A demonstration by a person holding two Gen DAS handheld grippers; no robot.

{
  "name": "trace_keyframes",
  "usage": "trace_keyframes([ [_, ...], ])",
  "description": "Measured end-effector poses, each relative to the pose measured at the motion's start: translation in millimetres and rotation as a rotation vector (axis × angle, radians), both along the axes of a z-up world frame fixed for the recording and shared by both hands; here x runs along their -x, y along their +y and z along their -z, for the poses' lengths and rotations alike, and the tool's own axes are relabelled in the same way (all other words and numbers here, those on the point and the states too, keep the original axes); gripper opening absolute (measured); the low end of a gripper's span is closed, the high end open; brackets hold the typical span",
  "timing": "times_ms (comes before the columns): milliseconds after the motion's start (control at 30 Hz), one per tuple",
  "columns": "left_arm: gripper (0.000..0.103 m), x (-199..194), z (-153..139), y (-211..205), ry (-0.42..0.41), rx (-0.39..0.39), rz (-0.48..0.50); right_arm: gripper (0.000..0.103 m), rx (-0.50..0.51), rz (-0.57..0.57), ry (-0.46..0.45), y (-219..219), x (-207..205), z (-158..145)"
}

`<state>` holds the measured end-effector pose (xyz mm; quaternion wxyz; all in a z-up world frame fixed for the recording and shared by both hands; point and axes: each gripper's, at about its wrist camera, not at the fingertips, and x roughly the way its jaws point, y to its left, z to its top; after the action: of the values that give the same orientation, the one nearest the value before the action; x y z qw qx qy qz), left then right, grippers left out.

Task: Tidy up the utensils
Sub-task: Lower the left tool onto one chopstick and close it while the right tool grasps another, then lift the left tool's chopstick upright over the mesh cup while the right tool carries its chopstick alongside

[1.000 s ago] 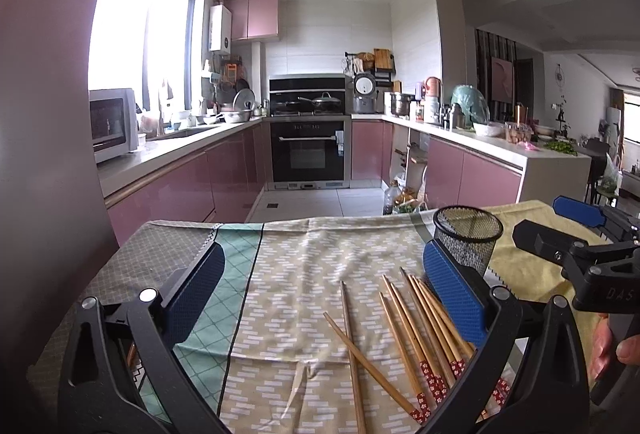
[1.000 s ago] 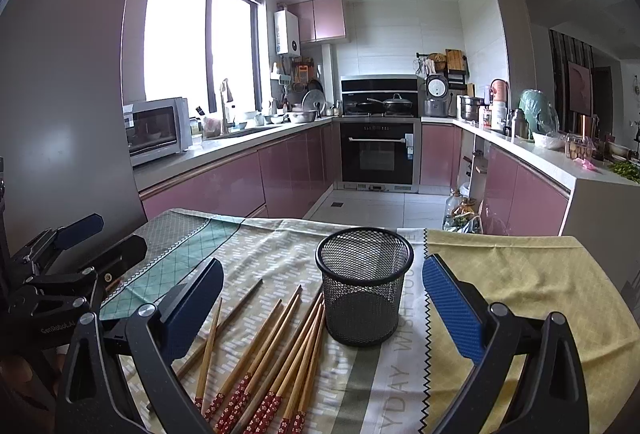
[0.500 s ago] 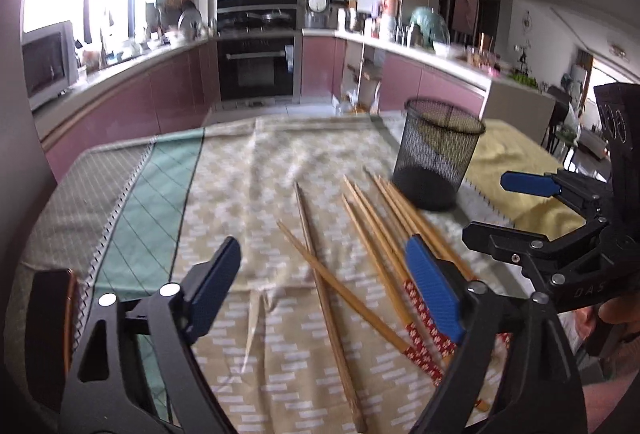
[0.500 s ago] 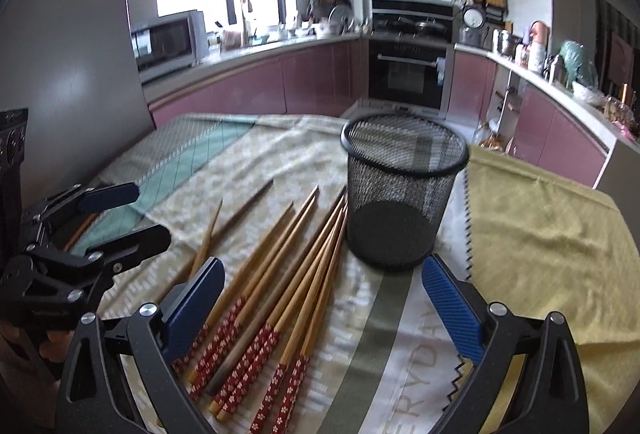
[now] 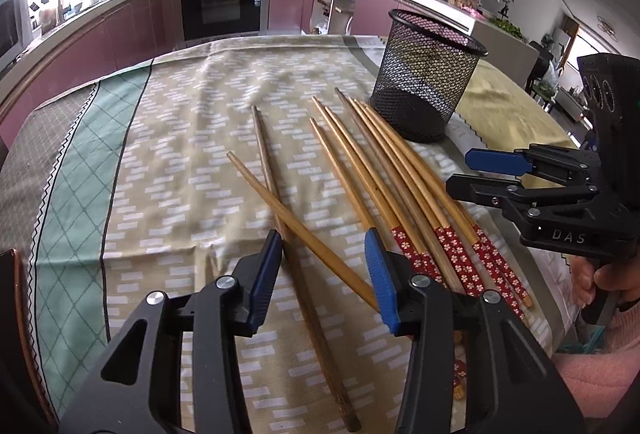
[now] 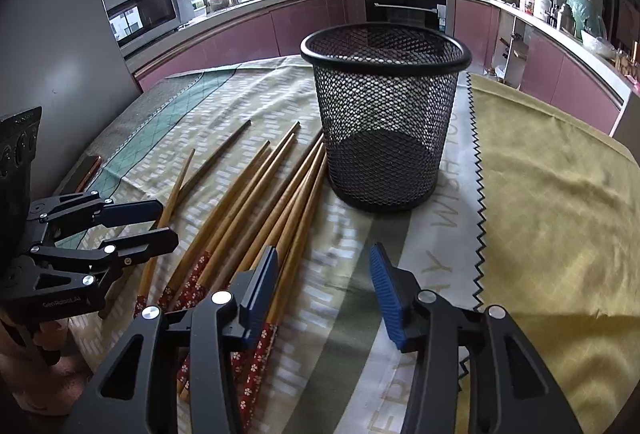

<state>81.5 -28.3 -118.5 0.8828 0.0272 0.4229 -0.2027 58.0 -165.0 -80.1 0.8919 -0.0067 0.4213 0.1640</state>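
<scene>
Several wooden chopsticks lie on the tablecloth left of a black mesh cup (image 5: 424, 86) (image 6: 384, 122), which stands upright with nothing in it. Two plain chopsticks (image 5: 280, 202) lie crossed; the others form a bundle with red flowered ends (image 5: 452, 238) (image 6: 200, 278). My left gripper (image 5: 324, 254) hovers low over the crossed pair, which lies between its closing jaws; the pads are not pressing. My right gripper (image 6: 324, 266) is low at the bundle's right edge, jaws closing. Its left finger (image 6: 264, 282) is over the outermost chopstick (image 6: 300, 218), and mostly cloth shows between the jaws.
A patterned tablecloth (image 5: 180, 154) covers the table, with a yellow cloth (image 6: 540, 194) on its right part. A dark flat object (image 6: 86, 170) lies at the table's left edge. A hand in a pink sleeve (image 5: 600, 374) holds the right gripper. Kitchen counters stand beyond.
Both grippers have tipped downward and sunk toward the chopsticks. Their jaws have narrowed from wide apart. The chopsticks and the cup have not moved.
</scene>
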Motion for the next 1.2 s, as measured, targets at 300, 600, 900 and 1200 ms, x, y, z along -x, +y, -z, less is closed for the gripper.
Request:
trace_keyframes([
  [300, 0.027, -14, -1, 12, 0.061, 0.049, -0.001, 0.039, 0.006, -0.017, 0.031, 2, -6, 3],
  [600, 0.014, -27, -1, 23, 0.106, 0.108, -0.018, 0.022, 0.028, -0.03, 0.038, 5, -13, 3],
  [900, 0.007, -25, -8, 28, 0.103, 0.149, -0.029, 0.006, -0.037, -0.026, 0.064, -1, -16, 1],
  [1200, 0.007, -16, -37, 34, 0.052, 0.21, -0.001, 0.006, -0.139, -0.066, 0.026, -12, -3, -21],
])
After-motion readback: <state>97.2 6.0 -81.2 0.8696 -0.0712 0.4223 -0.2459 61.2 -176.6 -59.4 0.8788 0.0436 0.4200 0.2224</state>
